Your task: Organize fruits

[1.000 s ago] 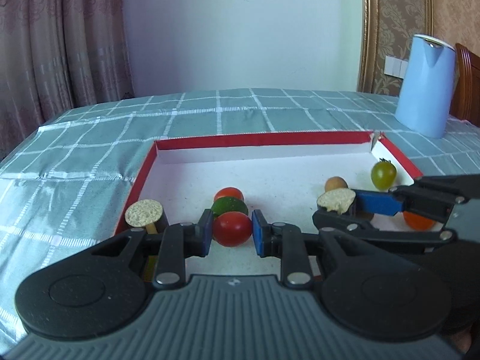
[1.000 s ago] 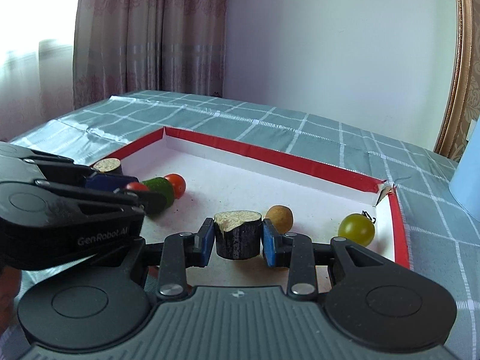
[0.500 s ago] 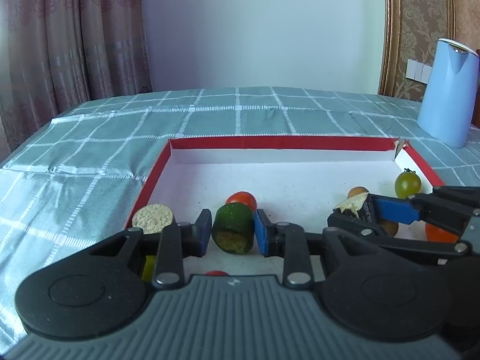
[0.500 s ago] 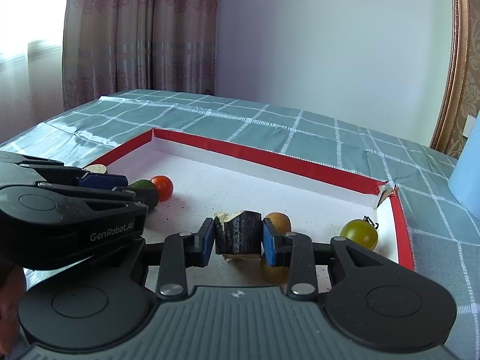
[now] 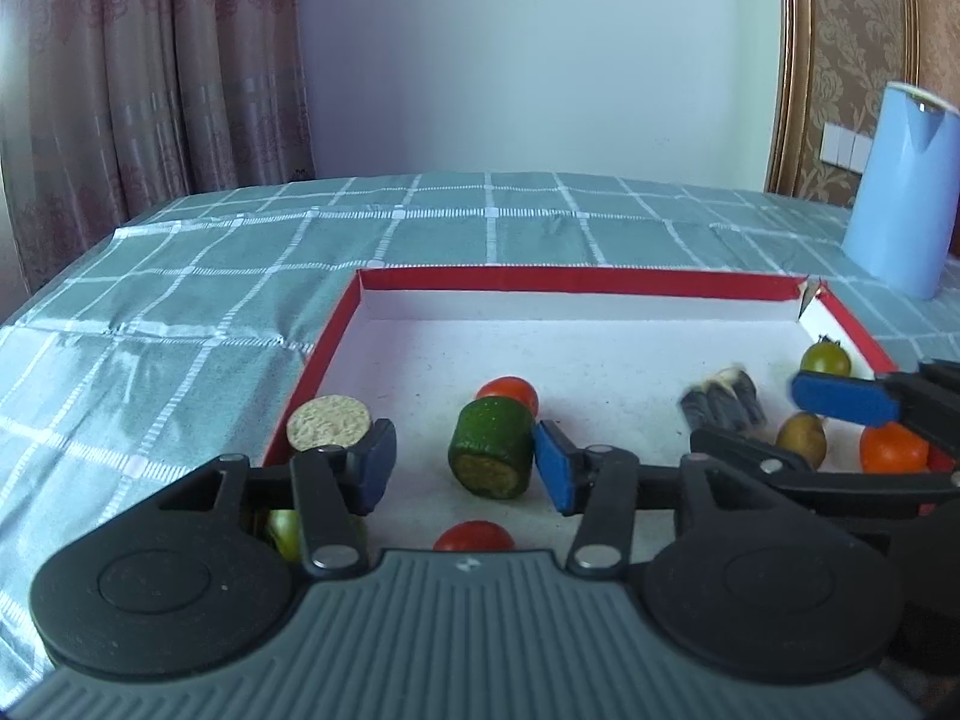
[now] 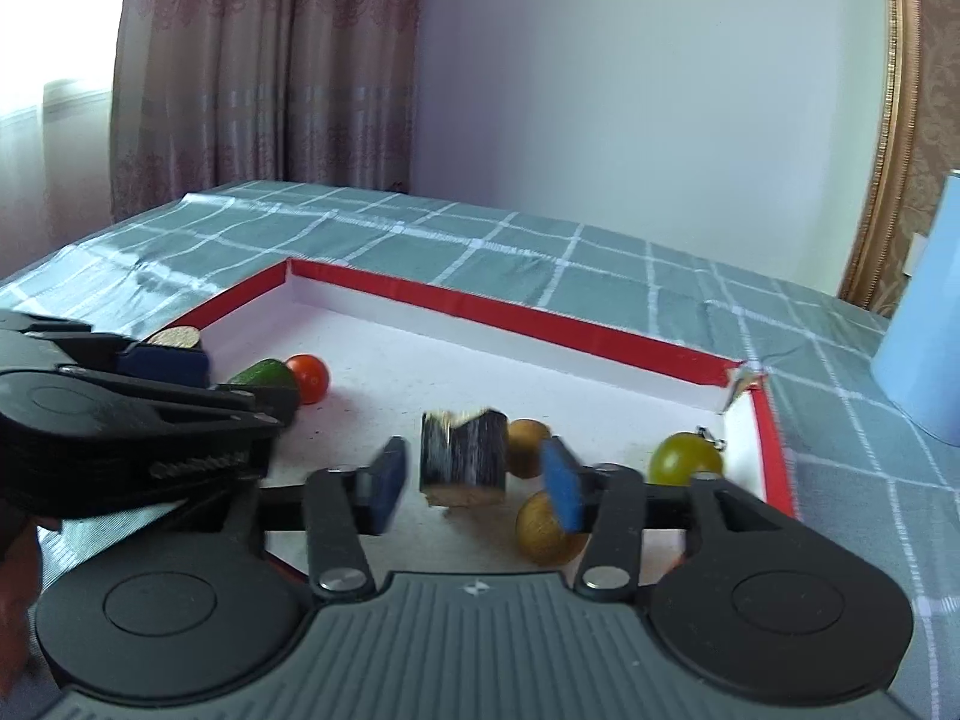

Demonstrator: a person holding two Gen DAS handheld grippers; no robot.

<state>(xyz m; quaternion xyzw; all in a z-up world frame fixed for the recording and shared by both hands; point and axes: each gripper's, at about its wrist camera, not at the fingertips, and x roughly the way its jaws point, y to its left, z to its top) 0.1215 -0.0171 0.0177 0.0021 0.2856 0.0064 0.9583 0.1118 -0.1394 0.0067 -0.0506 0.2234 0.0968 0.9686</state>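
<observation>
A white tray with a red rim (image 5: pixel 570 277) holds the fruit. My left gripper (image 5: pixel 465 468) is opening; a green cucumber piece (image 5: pixel 492 456) lies between its pads, near the right one and unpressed. A red tomato (image 5: pixel 474 537) rests just below the jaws, and another red tomato (image 5: pixel 507 390) sits behind the cucumber. My right gripper (image 6: pixel 474 486) is opening too. A dark, blurred chunk (image 6: pixel 462 456) stands free between its pads on the tray floor. Two brown round fruits (image 6: pixel 528 447) (image 6: pixel 546 528) lie by its right pad.
A green tomato (image 6: pixel 684 459) sits in the tray's far right corner and an orange fruit (image 5: pixel 894 447) lies beside the right gripper. A beige-topped round piece (image 5: pixel 329 423) stands at the tray's left wall. A blue kettle (image 5: pixel 900 198) stands on the checked tablecloth beyond.
The left jaws let go of the red tomato, which now lies below them, and have spread around the cucumber piece. The right jaws opened and released the dark chunk.
</observation>
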